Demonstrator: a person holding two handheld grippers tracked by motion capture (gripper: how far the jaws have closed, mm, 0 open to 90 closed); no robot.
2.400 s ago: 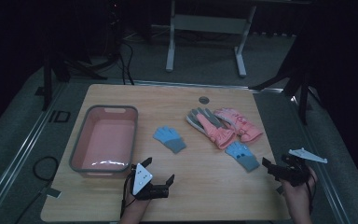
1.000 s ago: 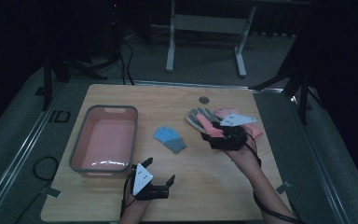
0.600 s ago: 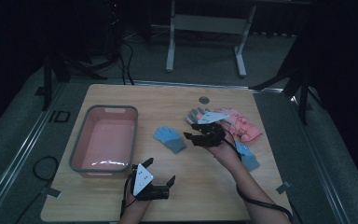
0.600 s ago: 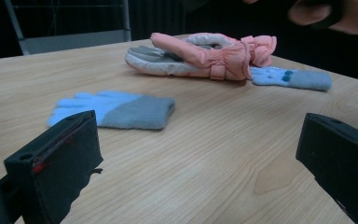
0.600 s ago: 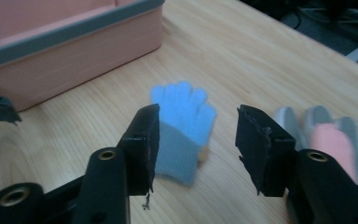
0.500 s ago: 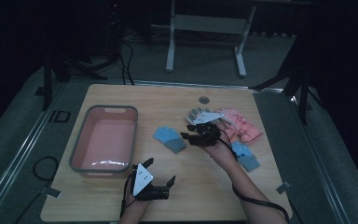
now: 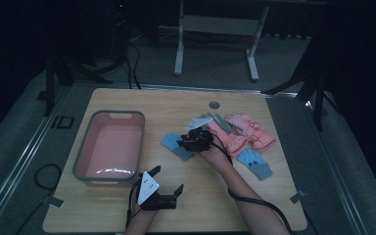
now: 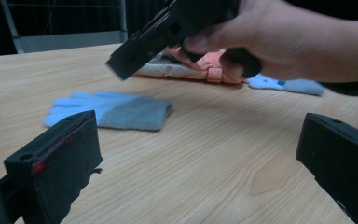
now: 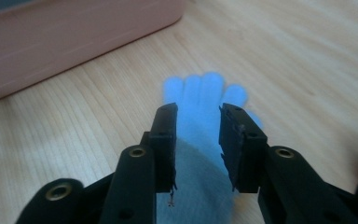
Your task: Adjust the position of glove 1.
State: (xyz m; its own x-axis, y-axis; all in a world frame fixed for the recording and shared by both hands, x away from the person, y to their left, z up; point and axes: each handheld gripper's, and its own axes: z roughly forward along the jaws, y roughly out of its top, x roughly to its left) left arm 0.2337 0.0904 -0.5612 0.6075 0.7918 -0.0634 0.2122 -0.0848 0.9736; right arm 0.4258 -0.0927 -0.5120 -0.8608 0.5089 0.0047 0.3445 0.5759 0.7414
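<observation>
One gripper, the right gripper (image 7: 185, 143), is now hovering half open and empty over the blue glove (image 9: 200, 140) after crossing the table, likely for a grab, while the left gripper (image 7: 164, 183) is idling wide open, empty.

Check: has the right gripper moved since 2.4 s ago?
Yes. The right gripper left the table's right edge and went left, toward the pink tub; it now hangs open over the blue glove beside the tub.
</observation>
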